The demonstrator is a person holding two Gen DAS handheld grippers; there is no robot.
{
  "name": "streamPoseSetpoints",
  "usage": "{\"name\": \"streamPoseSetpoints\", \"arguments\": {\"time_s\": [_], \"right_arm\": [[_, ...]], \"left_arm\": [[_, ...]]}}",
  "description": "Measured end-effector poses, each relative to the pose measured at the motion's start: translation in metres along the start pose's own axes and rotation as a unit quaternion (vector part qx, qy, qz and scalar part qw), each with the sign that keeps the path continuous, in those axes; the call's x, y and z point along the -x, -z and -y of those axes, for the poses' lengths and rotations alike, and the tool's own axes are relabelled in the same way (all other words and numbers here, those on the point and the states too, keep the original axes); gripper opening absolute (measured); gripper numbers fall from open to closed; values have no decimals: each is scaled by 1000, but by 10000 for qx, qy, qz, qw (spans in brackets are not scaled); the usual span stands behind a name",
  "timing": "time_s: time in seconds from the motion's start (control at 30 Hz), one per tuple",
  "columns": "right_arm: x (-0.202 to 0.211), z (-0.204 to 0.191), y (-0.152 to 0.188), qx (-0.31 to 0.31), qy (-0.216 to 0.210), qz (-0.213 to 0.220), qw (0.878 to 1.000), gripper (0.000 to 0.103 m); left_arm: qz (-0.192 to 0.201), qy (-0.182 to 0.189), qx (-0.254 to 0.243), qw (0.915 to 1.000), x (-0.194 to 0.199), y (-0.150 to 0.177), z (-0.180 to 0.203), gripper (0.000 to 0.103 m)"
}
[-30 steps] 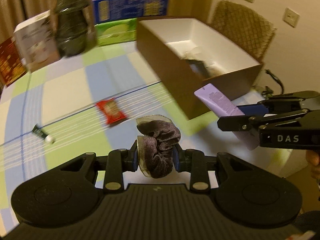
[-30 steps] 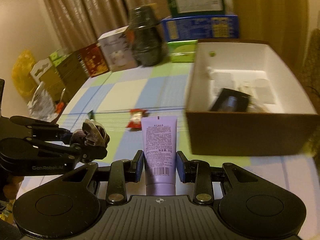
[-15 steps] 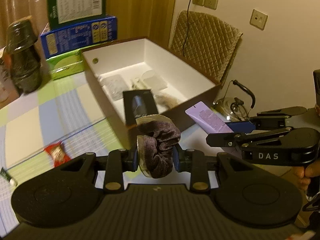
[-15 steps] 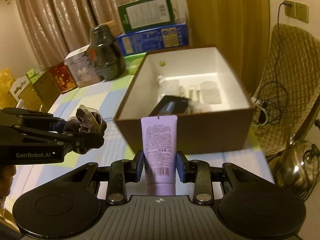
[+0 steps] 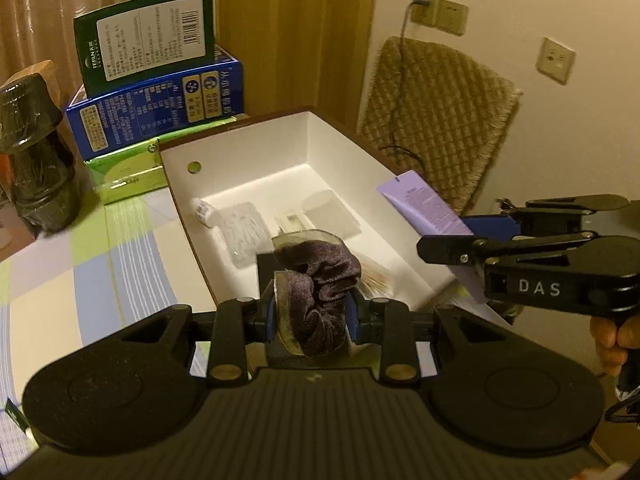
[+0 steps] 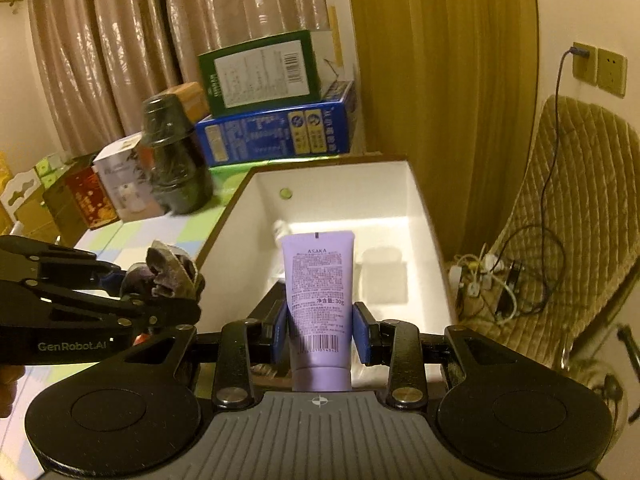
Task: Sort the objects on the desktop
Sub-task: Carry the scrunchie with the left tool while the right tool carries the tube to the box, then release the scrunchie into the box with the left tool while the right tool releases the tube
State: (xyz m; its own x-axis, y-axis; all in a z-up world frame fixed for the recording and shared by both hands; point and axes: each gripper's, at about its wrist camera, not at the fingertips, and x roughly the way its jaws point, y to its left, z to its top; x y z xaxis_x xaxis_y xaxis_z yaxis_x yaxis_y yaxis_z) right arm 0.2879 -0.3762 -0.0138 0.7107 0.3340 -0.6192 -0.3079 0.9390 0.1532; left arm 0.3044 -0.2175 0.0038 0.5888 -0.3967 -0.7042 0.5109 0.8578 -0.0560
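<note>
My left gripper [image 5: 312, 312] is shut on a dark purple velvet scrunchie [image 5: 318, 288], which hangs over the near end of the brown box with a white inside [image 5: 304, 148]. My right gripper [image 6: 320, 328] is shut on a lilac cream tube [image 6: 318, 300], cap end toward me, above the same box [image 6: 416, 200]. Each gripper shows in the other's view: the right one with the tube [image 5: 428, 208] at the right, the left one with the scrunchie [image 6: 168, 272] at the left. The box holds a small white bottle [image 5: 202, 212], clear packets [image 5: 244, 232] and a dark flat item under the scrunchie.
Behind the box stand stacked cartons, green [image 5: 148, 40] on blue [image 5: 156, 108] on lime [image 5: 128, 172], and a dark wrapped jar [image 5: 36, 160]. A checked tablecloth [image 5: 80, 256] covers the table. A quilted chair [image 6: 568, 208] with cables stands right of the table edge.
Both grippers moved from over the tablecloth toward the right and now hang over the box, still gripping the scrunchie and the tube. The red snack packet on the cloth has left view.
</note>
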Motion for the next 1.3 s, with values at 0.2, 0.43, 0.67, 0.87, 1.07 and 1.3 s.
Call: {"name": "streamPoseSetpoints", "arguments": {"time_s": [0.2,0.43,0.67,0.87,1.07,1.3], "right_arm": [[-37,12,-19,121,49,-41,9999,31],[-79,27,-29,87,46,-229,9997,31],[-113,35,-37,6,83,-488,9988,31],[-130,34,-41,78,102,-610,9981,31],[-143,35,-42,129,149,-739,9971,31],[-152,36,-42,180,271,-789,9963,32]], "left_arm": [[-67,-189,-96,9998,-33,-28,-12,27],[-305,-238,-3,9993,-75,-48,-27,27],[-461,-330,-19,9984,-108,-61,-37,28],[-596,-471,-61,9971,-134,-67,-46,28],[-650,-542,-8,9964,-149,-69,-54,29],[-753,-548,-48,9956,-158,-69,-56,31]]}}
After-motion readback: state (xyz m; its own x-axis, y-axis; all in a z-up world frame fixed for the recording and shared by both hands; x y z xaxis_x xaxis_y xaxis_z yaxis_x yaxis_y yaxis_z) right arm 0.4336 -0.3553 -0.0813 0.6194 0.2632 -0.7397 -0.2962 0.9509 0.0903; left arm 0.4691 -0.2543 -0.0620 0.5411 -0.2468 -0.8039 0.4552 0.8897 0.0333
